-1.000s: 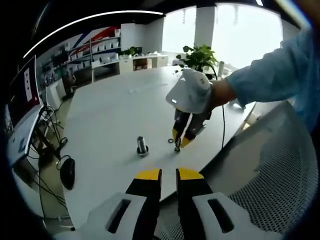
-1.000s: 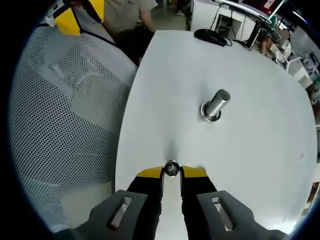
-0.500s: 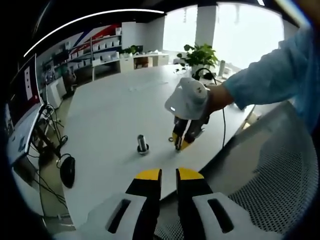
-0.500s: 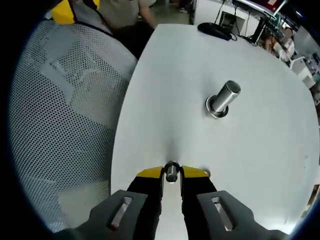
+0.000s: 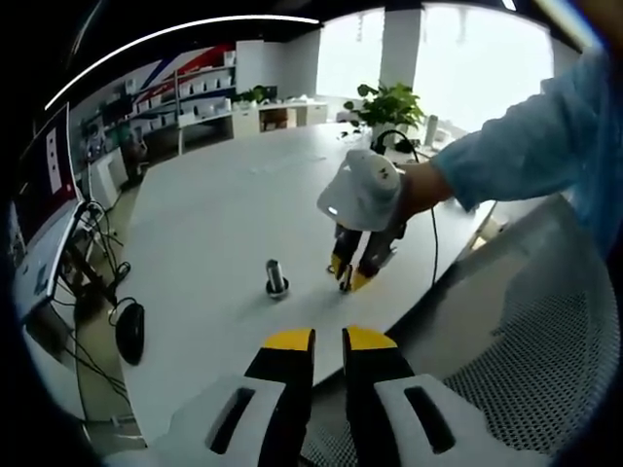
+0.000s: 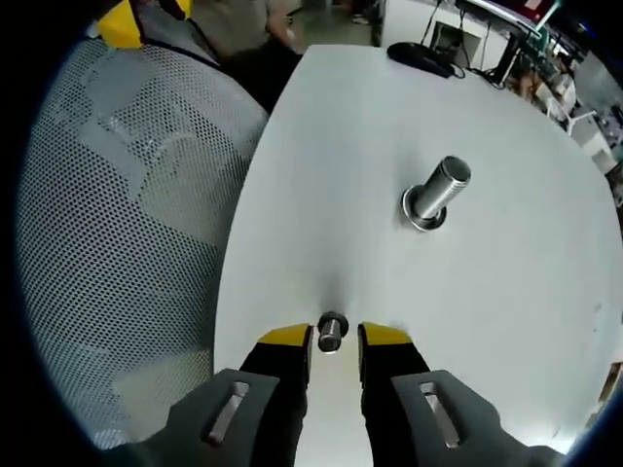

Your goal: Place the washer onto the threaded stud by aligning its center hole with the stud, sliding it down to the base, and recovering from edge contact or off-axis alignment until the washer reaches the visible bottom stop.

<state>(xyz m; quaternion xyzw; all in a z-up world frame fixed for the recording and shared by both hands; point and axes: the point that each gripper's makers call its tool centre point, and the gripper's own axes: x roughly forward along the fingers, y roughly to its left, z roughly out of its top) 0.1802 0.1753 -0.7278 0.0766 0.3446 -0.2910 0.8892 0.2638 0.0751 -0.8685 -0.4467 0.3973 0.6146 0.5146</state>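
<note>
White table carries the upright threaded stud; small washer near it; computer mouse well beyond the stud.

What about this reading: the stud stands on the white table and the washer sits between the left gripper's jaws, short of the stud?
Wrong gripper: the right gripper view shows the washer between the right gripper's jaws. The stud does stand on the white table, with the washer short of it.

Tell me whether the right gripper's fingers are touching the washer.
Cannot tell. In the right gripper view the washer sits between the spread fingers, with slivers of table seemingly either side, too thin to confirm a gap.
</note>
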